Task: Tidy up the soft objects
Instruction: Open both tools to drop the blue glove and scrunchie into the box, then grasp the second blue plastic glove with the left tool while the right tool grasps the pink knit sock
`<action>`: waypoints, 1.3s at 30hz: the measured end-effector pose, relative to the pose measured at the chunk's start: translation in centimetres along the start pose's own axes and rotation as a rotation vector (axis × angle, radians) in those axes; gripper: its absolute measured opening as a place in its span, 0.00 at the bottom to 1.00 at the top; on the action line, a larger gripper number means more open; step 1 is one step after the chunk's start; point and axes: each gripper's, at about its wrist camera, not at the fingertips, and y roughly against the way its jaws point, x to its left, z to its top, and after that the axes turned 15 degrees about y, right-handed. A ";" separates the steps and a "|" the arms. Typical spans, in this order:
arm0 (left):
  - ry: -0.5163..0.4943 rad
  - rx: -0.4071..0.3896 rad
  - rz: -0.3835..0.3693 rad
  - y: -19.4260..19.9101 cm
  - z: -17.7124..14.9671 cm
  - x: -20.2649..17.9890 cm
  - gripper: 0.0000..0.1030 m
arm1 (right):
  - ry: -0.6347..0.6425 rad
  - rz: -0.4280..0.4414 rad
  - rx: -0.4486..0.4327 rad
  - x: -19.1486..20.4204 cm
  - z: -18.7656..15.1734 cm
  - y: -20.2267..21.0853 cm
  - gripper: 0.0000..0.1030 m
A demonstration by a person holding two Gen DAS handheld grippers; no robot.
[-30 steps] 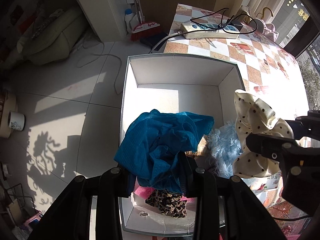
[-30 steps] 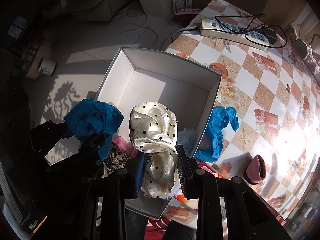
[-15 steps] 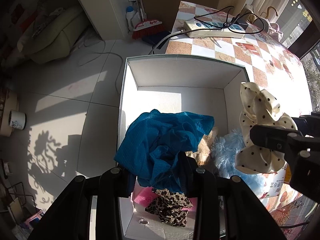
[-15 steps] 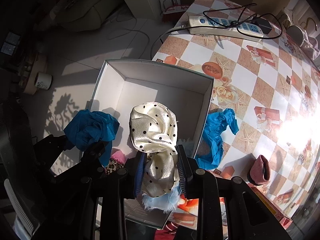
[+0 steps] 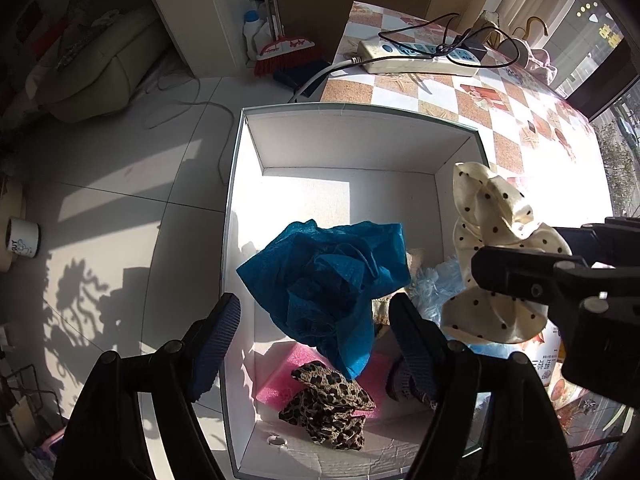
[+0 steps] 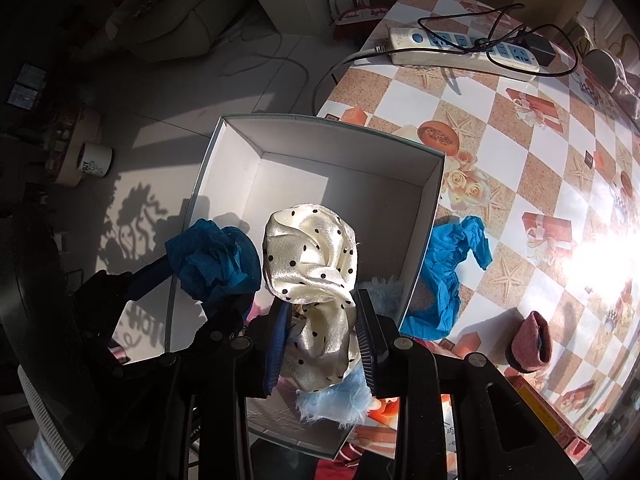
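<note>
A white open box [image 5: 360, 148] [image 6: 320, 160] stands at the table's edge. My left gripper [image 5: 316, 320] is open over it; a crumpled teal cloth [image 5: 332, 276] [image 6: 216, 260] drops from between its fingers, whether it still touches them is unclear. My right gripper [image 6: 320, 320] is shut on a cream polka-dot cloth [image 6: 312, 268] [image 5: 496, 248] above the box's right side. Inside the box lie a leopard-print cloth [image 5: 328, 404], a pink piece [image 5: 280, 376] and a light blue fluffy item [image 5: 436, 288] [image 6: 340, 400].
On the checked table [image 6: 520, 160] lie another blue cloth [image 6: 448, 276], a dark pink sock [image 6: 530, 344] and a power strip with cables [image 6: 464, 50]. To the left is tiled floor [image 5: 100, 200] with a white cup [image 5: 24, 236], a broom [image 5: 284, 52] and a cushion [image 5: 100, 68].
My left gripper's fingers have opened wide and the teal cloth has slipped down toward the box. My right gripper has kept hold of the polka-dot cloth and drifted slightly.
</note>
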 end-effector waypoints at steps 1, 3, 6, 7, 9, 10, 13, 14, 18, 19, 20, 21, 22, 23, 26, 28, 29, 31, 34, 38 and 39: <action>-0.005 0.006 -0.004 0.0 -0.1 -0.1 0.80 | -0.004 0.000 -0.004 0.0 0.0 0.1 0.69; -0.001 0.010 -0.020 -0.1 -0.1 -0.1 0.83 | -0.011 -0.009 -0.019 -0.2 -0.1 0.5 0.80; 0.022 0.019 -0.039 -0.1 -0.1 0.0 0.91 | -0.025 -0.001 -0.021 -0.6 -0.4 0.9 0.80; 0.030 0.021 -0.044 0.0 0.0 0.1 0.91 | -0.036 0.001 -0.024 -0.9 -0.5 1.2 0.80; 0.045 0.018 -0.055 0.3 0.1 0.1 0.95 | -0.060 0.000 -0.034 -1.8 -1.0 2.0 0.80; 0.049 0.015 -0.067 0.6 0.3 0.0 0.95 | -0.071 -0.004 -0.039 -2.4 -1.3 2.5 0.80; 0.033 0.010 -0.109 1.5 0.7 -0.9 0.95 | -0.125 -0.015 -0.047 -4.9 -2.5 4.3 0.80; 0.020 0.006 -0.115 1.7 0.8 -1.4 0.95 | -0.149 -0.016 -0.047 -6.1 -3.0 4.9 0.89; -0.045 0.001 -0.149 3.0 1.3 -4.6 1.00 | -0.250 -0.032 -0.065 -10.5 -5.4 7.6 0.99; -0.071 0.006 -0.161 3.3 1.3 -5.6 1.00 | -0.273 -0.041 -0.067 -11.6 -5.9 8.2 0.99; -0.098 0.009 -0.168 3.6 1.3 -6.8 1.00 | -0.296 -0.049 -0.069 -12.6 -6.6 8.8 0.99; -0.125 0.009 -0.168 3.8 1.2 -7.9 1.00 | -0.315 -0.053 -0.069 -13.5 -7.3 9.3 0.99; -0.160 0.012 -0.166 4.0 1.2 -9.4 1.00 | -0.331 -0.058 -0.067 -14.3 -8.0 9.6 0.99; -0.190 0.017 -0.165 4.1 1.1 -10.7 1.00 | -0.347 -0.065 -0.061 -15.2 -8.6 9.8 0.99; -0.257 0.045 -0.151 3.9 0.8 -14.4 1.00 | -0.377 -0.087 -0.005 -17.5 -10.3 9.5 0.99; -0.270 0.072 -0.144 3.3 0.7 -16.2 1.00 | -0.393 -0.091 0.052 -18.9 -11.1 8.4 0.99; -0.273 0.084 -0.141 3.0 0.6 -16.8 1.00 | -0.396 -0.083 0.078 -19.5 -11.4 7.6 0.99; -0.277 0.103 -0.131 2.5 0.6 -17.9 1.00 | -0.400 -0.058 0.128 -20.4 -11.8 5.5 0.99; -0.296 0.115 -0.106 2.0 0.8 -19.0 1.00 | -0.393 -0.030 0.214 -21.3 -11.7 2.2 0.99; -0.351 0.093 -0.049 1.7 1.1 -19.7 1.00 | -0.389 0.036 0.315 -22.7 -10.6 -2.1 0.99; -0.364 0.087 -0.034 1.6 1.3 -19.8 1.00 | -0.393 0.062 0.333 -23.0 -10.3 -3.2 0.99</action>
